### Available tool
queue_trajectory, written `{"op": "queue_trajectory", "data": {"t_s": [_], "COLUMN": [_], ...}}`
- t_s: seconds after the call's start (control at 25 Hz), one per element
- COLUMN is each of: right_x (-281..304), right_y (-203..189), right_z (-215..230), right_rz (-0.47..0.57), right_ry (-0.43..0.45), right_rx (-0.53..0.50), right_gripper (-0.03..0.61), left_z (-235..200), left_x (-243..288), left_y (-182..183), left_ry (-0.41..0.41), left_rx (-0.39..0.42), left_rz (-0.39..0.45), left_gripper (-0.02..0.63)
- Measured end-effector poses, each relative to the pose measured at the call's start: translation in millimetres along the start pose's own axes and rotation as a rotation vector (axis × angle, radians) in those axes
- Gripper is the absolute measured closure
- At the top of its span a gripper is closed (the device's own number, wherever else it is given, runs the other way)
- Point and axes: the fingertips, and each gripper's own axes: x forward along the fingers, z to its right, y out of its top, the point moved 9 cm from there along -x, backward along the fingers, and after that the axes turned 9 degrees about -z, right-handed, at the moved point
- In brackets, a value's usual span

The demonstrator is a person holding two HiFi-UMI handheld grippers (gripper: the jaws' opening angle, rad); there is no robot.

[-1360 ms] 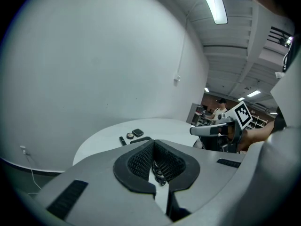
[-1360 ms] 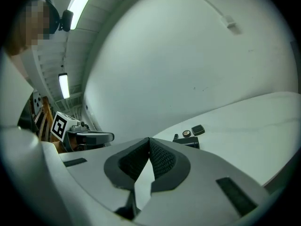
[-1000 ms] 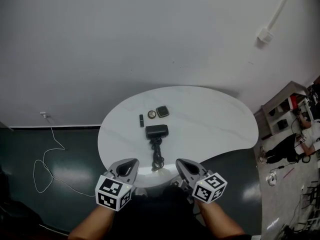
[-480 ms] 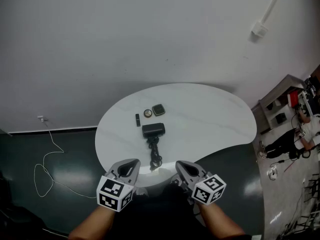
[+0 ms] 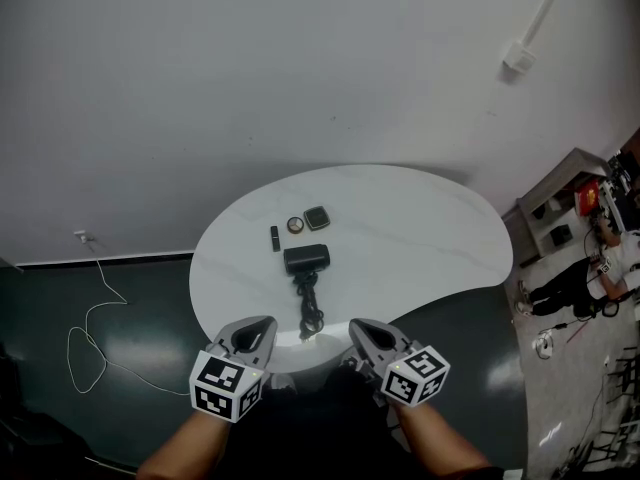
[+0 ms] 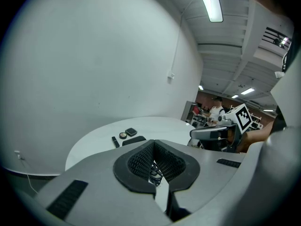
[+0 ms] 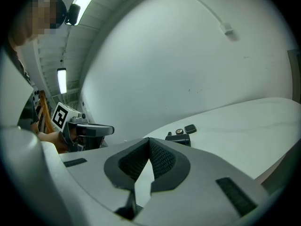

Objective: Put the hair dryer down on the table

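Head view: the black hair dryer [image 5: 307, 259] lies flat on the white table [image 5: 420, 238]. Its cord [image 5: 311, 308] curls toward the near edge. The left gripper [image 5: 262, 330] and the right gripper [image 5: 362, 330] hang by that edge. Both have their jaws pressed together, holding nothing.

Grey left tool [image 5: 270, 320], right tool [image 5: 354, 322]

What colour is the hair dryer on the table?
The hair dryer is black; head view shows it best.
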Motion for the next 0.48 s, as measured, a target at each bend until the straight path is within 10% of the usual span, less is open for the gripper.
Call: {"op": "queue_trajectory", "data": {"t_s": [0.48], "right_x": [2.6], "right_y": [4.3], "right_z": [-5.7], "right_rz": [0.0], "right_ry": [0.02], "right_rx": [-0.025], "right_gripper": [0.571], "left_z": [2.1], "left_x": [-1.4], "left_y": [-0.3], "left_ry": [0.003], "left_rx": [-0.001], "left_rz": [0.006], "left_gripper": [0.603]}}
